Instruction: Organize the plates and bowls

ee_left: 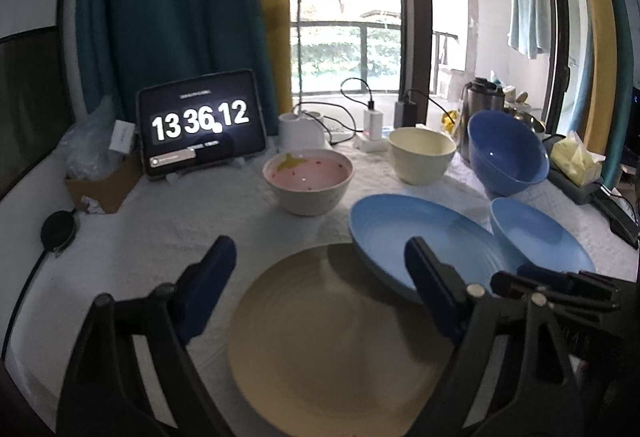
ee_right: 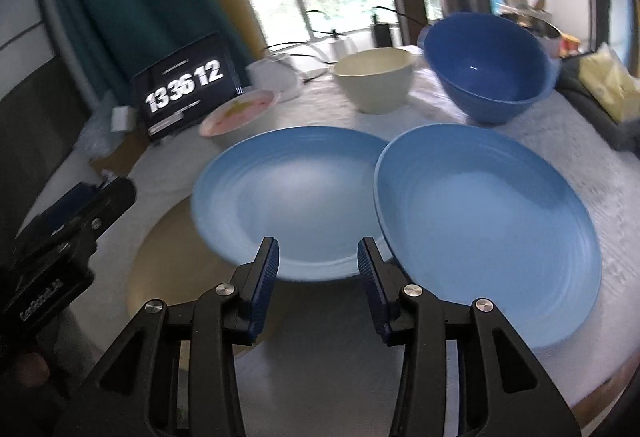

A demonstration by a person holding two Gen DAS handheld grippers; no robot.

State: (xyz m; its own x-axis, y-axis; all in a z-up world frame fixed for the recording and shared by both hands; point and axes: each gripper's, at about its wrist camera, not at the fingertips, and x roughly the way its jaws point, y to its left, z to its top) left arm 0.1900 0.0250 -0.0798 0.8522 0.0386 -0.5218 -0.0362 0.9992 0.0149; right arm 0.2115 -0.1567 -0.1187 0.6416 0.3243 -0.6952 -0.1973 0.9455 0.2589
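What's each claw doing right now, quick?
Left claw: open above the tan plate, holding nothing.
Right claw: open at the blue plate edge, not gripping.

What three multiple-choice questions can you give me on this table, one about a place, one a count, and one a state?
1. Where does the cream bowl stand?
A. Between the pink bowl and the dark blue bowl
B. On a chair
C. On the floor

2. How many light blue plates are there?
A. One
B. Two
C. Four

3. What is the state of the tablet?
A. Screen dark
B. Screen lit, showing large white digits
C. Lying face down

Answers: 1 A, since the cream bowl sits in the back row with the pink bowl on one side and the dark blue bowl on the other. 2 B, since the right wrist view shows two side by side. 3 B, since both views show it propped up with glowing digits.
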